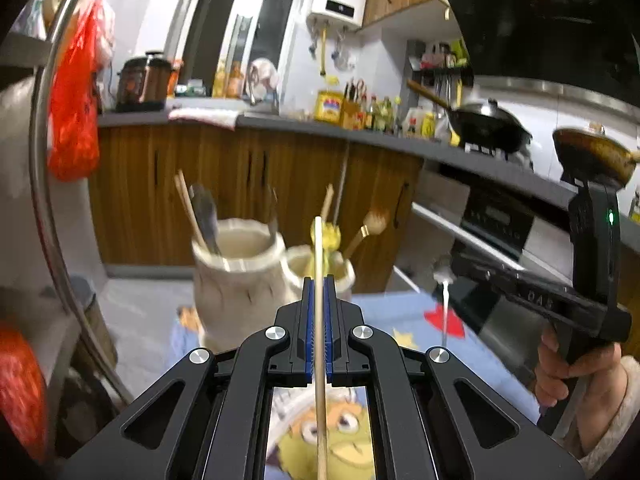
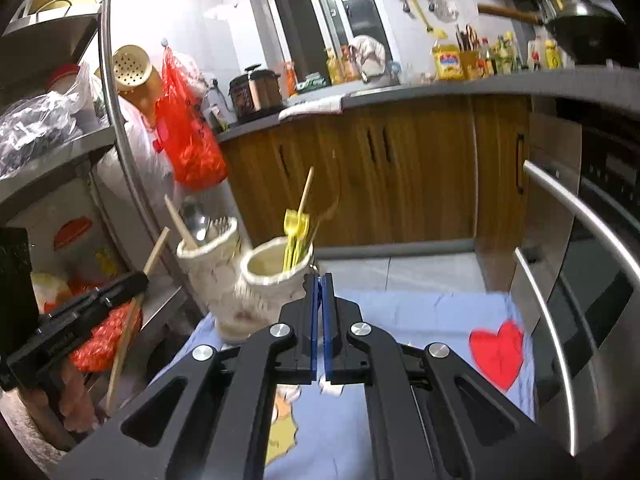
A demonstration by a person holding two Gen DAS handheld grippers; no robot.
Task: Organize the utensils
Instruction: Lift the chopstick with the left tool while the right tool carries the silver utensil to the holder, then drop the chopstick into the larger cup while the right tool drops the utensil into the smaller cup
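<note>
Both grippers tilt slightly downward: left gripper (image 1: 319,280) clamps a chopstick (image 1: 319,320), right gripper (image 2: 319,280) closed.

The left tongs (image 1: 319,312) are clamped on a pale wooden chopstick (image 1: 319,264) that stands upright between the blue pads. Beyond them two cream ceramic holders (image 1: 240,280) sit side by side on a blue cartoon-printed cloth (image 1: 404,320), utensils poking out. At far right a hand (image 1: 568,372) grips the right tongs (image 1: 443,280), which pinch something thin and white.

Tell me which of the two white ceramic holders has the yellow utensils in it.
The smaller holder, the one on the right nearer the cabinets; yellow utensils stand in it. The taller holder beside it holds metal cutlery and wooden chopsticks.
</note>
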